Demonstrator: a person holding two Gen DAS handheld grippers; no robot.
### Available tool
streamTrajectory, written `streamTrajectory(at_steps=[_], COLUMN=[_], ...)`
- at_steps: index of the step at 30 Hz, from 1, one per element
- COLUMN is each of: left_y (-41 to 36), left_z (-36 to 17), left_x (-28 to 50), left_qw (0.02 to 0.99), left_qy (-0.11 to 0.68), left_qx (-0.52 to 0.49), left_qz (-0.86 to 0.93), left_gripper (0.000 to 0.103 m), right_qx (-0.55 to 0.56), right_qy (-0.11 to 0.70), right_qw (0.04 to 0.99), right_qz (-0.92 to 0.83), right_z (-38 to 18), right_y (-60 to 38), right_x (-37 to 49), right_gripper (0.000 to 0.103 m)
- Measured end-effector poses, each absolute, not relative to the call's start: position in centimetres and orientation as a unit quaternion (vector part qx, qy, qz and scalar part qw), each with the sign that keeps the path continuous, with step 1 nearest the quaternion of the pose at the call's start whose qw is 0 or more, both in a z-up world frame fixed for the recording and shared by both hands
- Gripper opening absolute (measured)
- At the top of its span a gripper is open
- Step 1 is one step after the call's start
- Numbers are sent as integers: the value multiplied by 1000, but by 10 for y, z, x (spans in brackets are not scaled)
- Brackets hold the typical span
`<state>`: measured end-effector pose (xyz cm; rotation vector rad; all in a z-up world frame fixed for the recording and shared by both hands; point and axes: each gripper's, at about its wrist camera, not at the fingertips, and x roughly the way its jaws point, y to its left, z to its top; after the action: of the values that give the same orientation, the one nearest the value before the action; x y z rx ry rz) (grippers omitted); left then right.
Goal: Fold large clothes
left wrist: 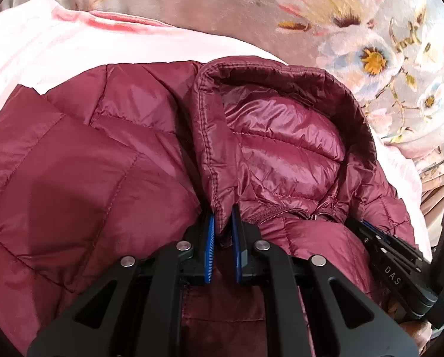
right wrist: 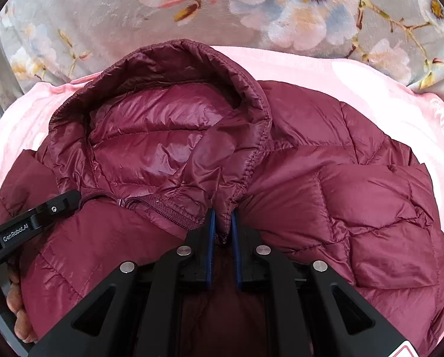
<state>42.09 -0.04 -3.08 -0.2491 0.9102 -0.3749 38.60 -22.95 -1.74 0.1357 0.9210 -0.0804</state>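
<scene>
a: where's the jacket?

b: the maroon puffer jacket (right wrist: 355, 196) lies on the pink blanket (right wrist: 326, 68), hood (left wrist: 281, 136) open, facing up.

a: your grip?

b: my left gripper (left wrist: 223, 232) and right gripper (right wrist: 222, 229) are each nearly closed, pinching the hood's edge near the zipper (right wrist: 162, 205).

a: step?

b: starting the hood fold, i think; next both pull together, evenly.

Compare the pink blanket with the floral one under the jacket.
The pink blanket is plain, with no pattern; the floral blanket is grey with large white and pink flowers. The pink blanket lies directly under the maroon puffer jacket; the floral blanket lies beyond it, showing only past the pink edge. Both look soft and plush.
</scene>
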Motion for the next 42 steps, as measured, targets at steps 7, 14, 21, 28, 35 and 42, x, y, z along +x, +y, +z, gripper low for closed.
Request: streamTrajectory(at_steps=[7,14,21,28,35,42], left_y=[30,58,29,8,20,17], left_z=[-20,48,94,50,18,-2], left_x=[412,428,508,554,533,516], left_qw=[851,869,861,815,805,835], left_qy=[447,428,425,482,521,498], left_qx=[-175,-174,-231,-287,-227,-164], left_qz=[-213,-176,-157,-142,-167,-170], left_gripper=[14,11,14,14,12,8], right_qx=[139,174,207,221,100,84], right_qy=[453,411,373,393,456,461], right_qw=[880,895,904,890,883,882], right_qz=[3,-12,-31,-70,-40,-50], right_z=[-7,50,78,51,19,5], right_y=[-253,-277,-269,-273,-251,-259], right_x=[372,368,443,499,481,474], right_gripper=[14,22,22,22,17,9])
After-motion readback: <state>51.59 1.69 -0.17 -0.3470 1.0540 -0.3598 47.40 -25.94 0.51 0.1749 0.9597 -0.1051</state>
